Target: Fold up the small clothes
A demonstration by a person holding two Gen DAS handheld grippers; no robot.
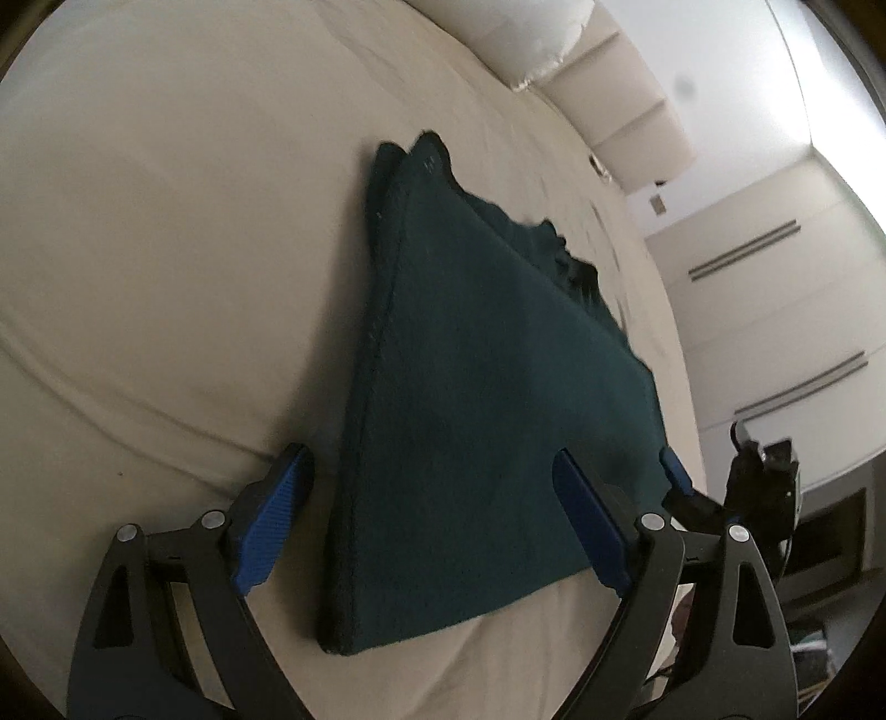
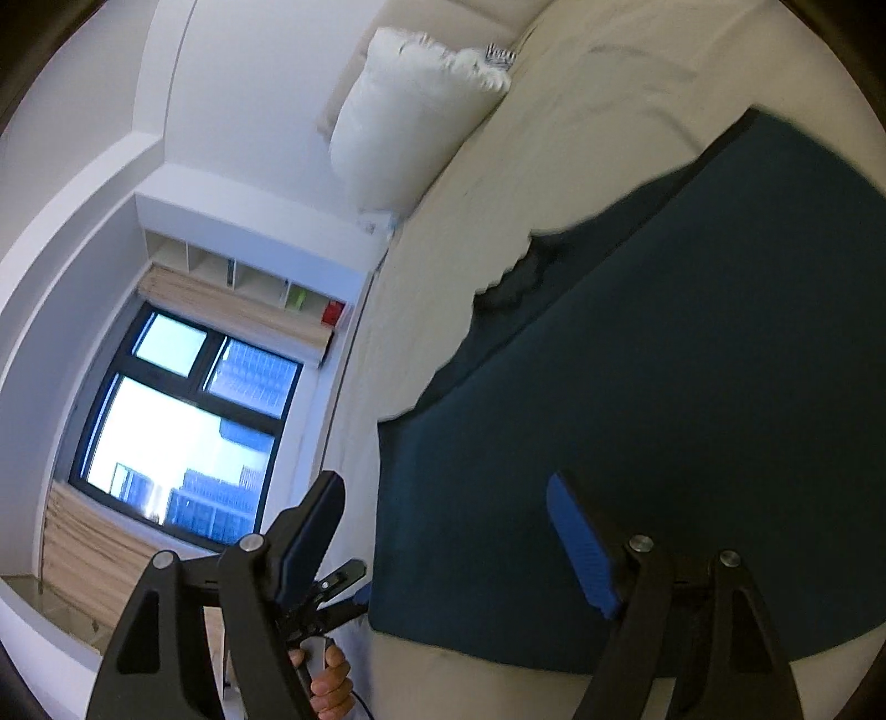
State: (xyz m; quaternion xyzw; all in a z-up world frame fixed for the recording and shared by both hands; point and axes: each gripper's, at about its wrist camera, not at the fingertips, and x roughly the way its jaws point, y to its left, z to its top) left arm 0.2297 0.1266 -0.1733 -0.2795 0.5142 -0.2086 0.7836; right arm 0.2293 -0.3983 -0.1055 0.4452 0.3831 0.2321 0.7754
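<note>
A dark teal garment [image 1: 476, 399] lies folded flat on the cream bed sheet [image 1: 166, 249]. It also fills the right side of the right wrist view [image 2: 664, 415]. My left gripper [image 1: 432, 482] is open, with its jaws spread over the garment's near end and nothing between them. My right gripper [image 2: 443, 509] is open and empty, with its jaws astride the garment's near left corner. The right gripper's blue fingertip [image 1: 673, 468] shows at the garment's right edge in the left wrist view.
A white pillow [image 2: 404, 111] lies at the head of the bed, also in the left wrist view [image 1: 531, 33]. The bed edge runs beside a window [image 2: 177, 426] and wall shelves [image 2: 238, 277]. The left gripper and the hand holding it [image 2: 326, 681] show below.
</note>
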